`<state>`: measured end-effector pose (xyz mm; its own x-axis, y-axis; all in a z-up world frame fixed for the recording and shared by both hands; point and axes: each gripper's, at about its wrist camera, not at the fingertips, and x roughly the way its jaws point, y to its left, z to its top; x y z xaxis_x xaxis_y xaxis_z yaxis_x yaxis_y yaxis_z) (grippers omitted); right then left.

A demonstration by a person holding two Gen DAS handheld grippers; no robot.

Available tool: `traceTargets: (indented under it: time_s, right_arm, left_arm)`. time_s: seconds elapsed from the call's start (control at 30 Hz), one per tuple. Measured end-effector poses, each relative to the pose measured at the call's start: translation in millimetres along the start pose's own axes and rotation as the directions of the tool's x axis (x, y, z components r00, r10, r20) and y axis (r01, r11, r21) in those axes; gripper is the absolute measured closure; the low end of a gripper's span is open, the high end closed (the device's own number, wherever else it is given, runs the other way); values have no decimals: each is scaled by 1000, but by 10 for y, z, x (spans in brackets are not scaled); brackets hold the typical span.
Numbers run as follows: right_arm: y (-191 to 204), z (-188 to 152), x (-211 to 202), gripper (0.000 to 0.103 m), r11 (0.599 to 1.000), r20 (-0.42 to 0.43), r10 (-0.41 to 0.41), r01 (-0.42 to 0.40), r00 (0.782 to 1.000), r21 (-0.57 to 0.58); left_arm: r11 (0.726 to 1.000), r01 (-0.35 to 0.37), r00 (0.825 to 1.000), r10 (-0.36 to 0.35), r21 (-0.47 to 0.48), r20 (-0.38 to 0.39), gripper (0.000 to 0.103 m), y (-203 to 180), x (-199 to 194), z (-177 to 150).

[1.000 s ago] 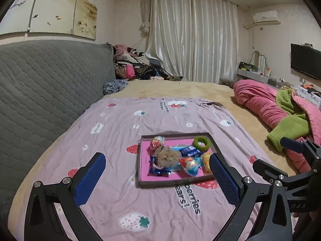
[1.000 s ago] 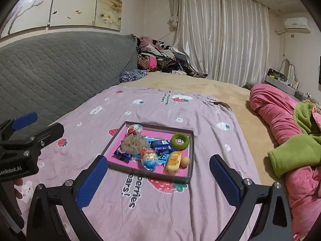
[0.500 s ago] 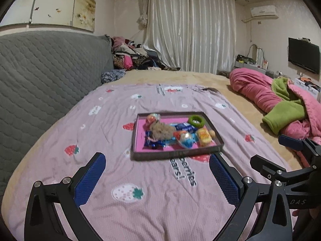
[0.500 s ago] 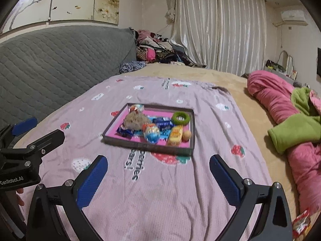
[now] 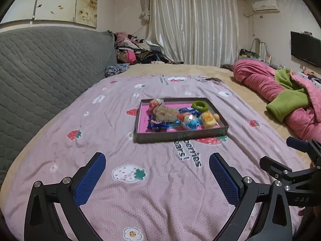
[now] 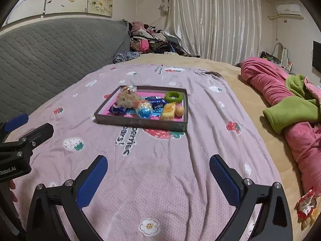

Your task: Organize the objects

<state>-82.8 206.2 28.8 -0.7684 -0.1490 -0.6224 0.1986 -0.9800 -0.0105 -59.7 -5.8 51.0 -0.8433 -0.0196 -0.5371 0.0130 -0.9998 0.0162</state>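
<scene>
A dark tray [image 5: 180, 136] [image 6: 140, 123] with a pink floor sits on the pink strawberry sheet [image 5: 112, 132] in the middle of the bed. It holds a green ring [image 5: 199, 105] [image 6: 173, 96], a tan plush toy [image 5: 165, 113] [image 6: 126, 99], a blue-and-red egg toy [image 5: 189, 121] [image 6: 143, 110], a yellow packet [image 5: 208, 118] [image 6: 168, 110], a small yellow ball [image 6: 180, 110] and blue wrappers [image 5: 158, 123]. My left gripper [image 5: 157, 172] is open, well short of the tray, with nothing between its fingers. My right gripper [image 6: 158, 172] is open and empty too, also short of the tray.
A grey quilted headboard [image 5: 44, 72] runs along the left. A pink and green blanket heap [image 5: 286, 98] [image 6: 289, 104] lies on the right. Piled clothes [image 5: 136, 54] sit at the far end before curtains. A red snack packet [image 6: 306, 204] lies at the bed's right edge.
Both grippers have pulled back from the tray and dropped lower, so the tray looks farther away and more sheet lies in front. Both have stayed open.
</scene>
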Motion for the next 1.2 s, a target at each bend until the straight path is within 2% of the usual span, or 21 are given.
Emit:
traceTargets:
  time_s: [0.2, 0.4, 1.03, 1.2]
  right_arm:
    - [-12, -141, 104, 1, 1000, -27, 1, -1, 1000, 8]
    - [-14, -232, 172, 0, 1000, -38, 8, -7, 999, 19]
    - [69, -439, 382, 1, 1000, -83, 21, -19, 996, 19]
    - [60, -480, 419, 1, 999, -91, 26, -23, 996, 26]
  left_arm:
    - [999, 35, 998, -35, -3, -48, 0, -22, 180, -230]
    - [999, 28, 997, -30, -22, -73, 0, 0, 312, -389]
    - [1000, 14, 995, -15, -9, -101, 0, -17, 480, -539]
    - [999, 35, 994, -37, -19, -103, 0, -6, 507, -563]
